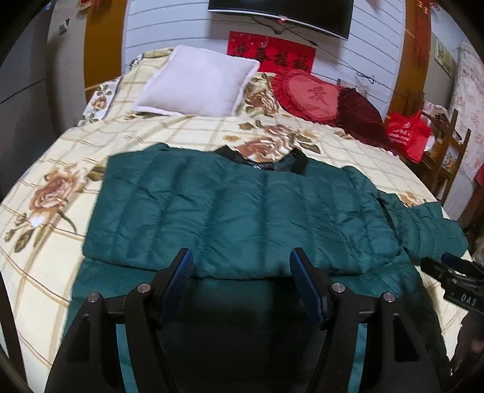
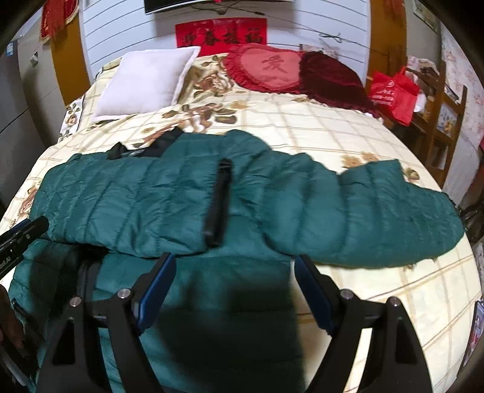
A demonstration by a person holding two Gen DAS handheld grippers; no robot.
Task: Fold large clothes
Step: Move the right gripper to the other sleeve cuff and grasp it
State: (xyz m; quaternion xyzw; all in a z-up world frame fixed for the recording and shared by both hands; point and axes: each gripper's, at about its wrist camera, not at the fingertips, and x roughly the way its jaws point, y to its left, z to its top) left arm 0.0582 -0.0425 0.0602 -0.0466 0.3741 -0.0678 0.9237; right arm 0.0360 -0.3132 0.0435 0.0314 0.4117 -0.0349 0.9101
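Nearest, the left gripper (image 1: 240, 266) and right gripper (image 2: 234, 270) are held with fingers spread and empty above a green quilted jacket (image 1: 242, 205) laid on the floral bedspread (image 2: 302, 130). Beyond, a white pillow (image 1: 196, 81) and heart-shaped cushion (image 2: 266, 68) are seen; the wall-mounted screen (image 1: 281, 12) is cut off.

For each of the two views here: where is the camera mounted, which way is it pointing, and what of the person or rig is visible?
Left wrist: on the left gripper, looking down over the green jacket toward the white pillow; own open fingers, right gripper at right edge.
Right wrist: on the right gripper, looking over the jacket's spread sleeve toward the bedhead; own open fingers, left gripper at left edge.
Shared: jacket, pillow, heart cushion, floral bedspread.
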